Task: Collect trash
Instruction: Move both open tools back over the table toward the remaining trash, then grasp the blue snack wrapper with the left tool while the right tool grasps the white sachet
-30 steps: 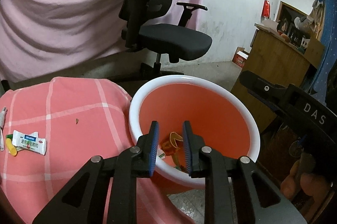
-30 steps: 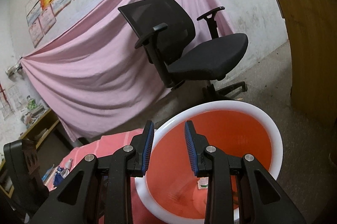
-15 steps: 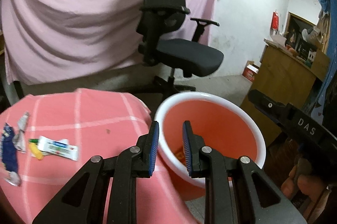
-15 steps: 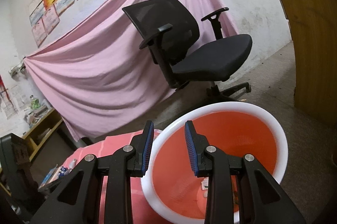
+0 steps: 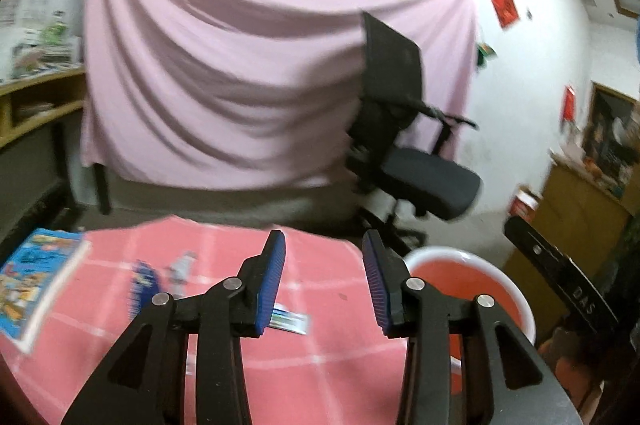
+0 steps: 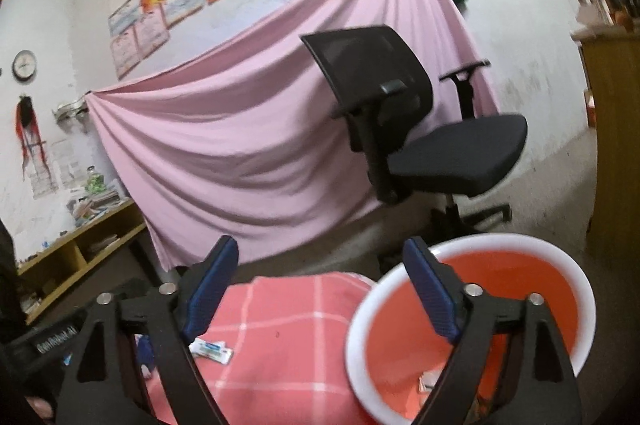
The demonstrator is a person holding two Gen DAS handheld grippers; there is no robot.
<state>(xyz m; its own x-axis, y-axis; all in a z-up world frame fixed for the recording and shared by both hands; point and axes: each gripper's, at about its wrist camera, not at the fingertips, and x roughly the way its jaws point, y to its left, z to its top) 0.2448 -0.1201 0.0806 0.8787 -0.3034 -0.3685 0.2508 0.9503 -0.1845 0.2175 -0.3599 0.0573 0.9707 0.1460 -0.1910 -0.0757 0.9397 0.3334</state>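
Both grippers are empty, and their jaws have just been opening. The left gripper point(image 5: 324, 281) stands partly spread with nothing between its blue pads; the right gripper point(image 6: 320, 289) is spread wide, also with nothing between them. That fits a return trip, judging by the scene: some scraps already lie in the orange bin point(image 6: 560, 289) at lower right, and the open jaws now face the trash left on the tabletop point(image 5: 320, 353).

That trash sits on the pink checked cloth in the lower left of the left wrist view: a small white and blue box point(image 5: 288, 321) lying flat just behind the left pad, a dark blue wrapper point(image 5: 140, 285) and a pale crumpled scrap point(image 5: 182, 267) further left. A colourful book point(image 5: 36, 285) lies at the far left edge, probably not trash. The bin stands against the tabletop's right edge, close enough for short drops.

The left view is smeared by motion, so print and shapes are hard to read. In the right wrist view the box point(image 6: 210, 349) shows, but the left finger hides what lies beside it. The bin's floor is mostly covered by the right finger; only a pale scrap shows there.
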